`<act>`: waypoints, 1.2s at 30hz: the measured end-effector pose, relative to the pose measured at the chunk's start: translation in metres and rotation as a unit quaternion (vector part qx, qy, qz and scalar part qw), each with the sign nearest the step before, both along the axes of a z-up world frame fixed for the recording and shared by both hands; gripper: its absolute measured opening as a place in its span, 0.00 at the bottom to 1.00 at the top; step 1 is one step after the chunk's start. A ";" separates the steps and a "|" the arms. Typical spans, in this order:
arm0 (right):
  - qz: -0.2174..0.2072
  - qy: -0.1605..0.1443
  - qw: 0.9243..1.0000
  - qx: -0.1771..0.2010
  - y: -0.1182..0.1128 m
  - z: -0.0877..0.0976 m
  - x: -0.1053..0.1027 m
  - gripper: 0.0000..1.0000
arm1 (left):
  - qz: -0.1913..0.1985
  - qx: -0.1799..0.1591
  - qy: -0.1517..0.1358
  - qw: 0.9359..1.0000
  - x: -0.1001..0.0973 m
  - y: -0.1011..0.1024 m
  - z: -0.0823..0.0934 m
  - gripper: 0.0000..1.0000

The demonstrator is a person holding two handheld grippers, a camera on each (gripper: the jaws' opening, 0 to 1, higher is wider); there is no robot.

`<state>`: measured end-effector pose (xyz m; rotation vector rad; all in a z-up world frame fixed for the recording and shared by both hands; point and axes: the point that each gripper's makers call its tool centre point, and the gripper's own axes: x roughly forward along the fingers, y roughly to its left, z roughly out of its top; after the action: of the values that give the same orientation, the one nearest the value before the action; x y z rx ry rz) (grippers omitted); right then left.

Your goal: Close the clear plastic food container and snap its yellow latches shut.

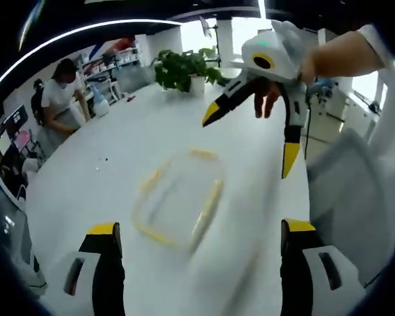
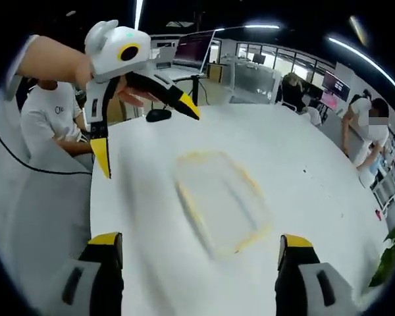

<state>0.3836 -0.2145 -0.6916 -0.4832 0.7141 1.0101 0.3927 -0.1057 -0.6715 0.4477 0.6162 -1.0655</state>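
Motion blur smears the clear container (image 1: 178,201) in the left gripper view, so its yellow latches (image 1: 207,209) read as soft streaks and it cannot be told whether the lid is seated or any latch is snapped. The right gripper view blurs it the same way, its outline melting into the white surface (image 2: 303,197). The left gripper (image 1: 201,247) and the right gripper (image 2: 201,253) are cut off by the bottom edge, their jaws showing as yellow-tipped stubs.

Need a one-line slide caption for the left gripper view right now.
Both grippers open above a white table: clear plastic food container with yellow latches lies untouched between left gripper and right gripper.
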 end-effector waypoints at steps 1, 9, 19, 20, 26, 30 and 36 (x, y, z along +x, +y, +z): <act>-0.002 -0.002 1.000 0.001 0.000 0.001 -0.001 0.99 | 0.003 -0.002 -0.002 1.000 -0.001 0.001 0.001 0.99; -0.028 0.006 0.998 0.054 0.011 0.017 -0.025 0.99 | 0.026 -0.031 0.002 0.999 -0.027 0.000 0.014 0.99; -0.035 0.003 0.998 0.053 0.008 0.014 -0.053 0.99 | 0.047 -0.050 0.002 0.998 -0.059 0.009 0.015 0.99; -0.040 0.002 0.998 0.055 0.007 0.014 -0.057 0.99 | 0.055 -0.054 0.001 0.997 -0.063 0.011 0.015 0.99; -0.058 0.004 0.996 0.074 0.002 0.013 -0.080 0.99 | 0.086 -0.078 0.008 0.993 -0.080 0.024 0.016 0.99; -0.065 0.013 0.995 0.078 0.001 0.006 -0.097 0.99 | 0.093 -0.077 0.005 0.993 -0.095 0.030 0.013 0.99; -0.078 0.019 0.992 0.093 0.000 0.007 -0.116 0.99 | 0.105 -0.092 0.015 0.990 -0.114 0.028 0.013 0.98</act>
<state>0.2676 -0.2146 -0.6849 -0.2434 0.6742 0.9296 0.2786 -0.0773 -0.6588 0.2024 0.5720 -0.9186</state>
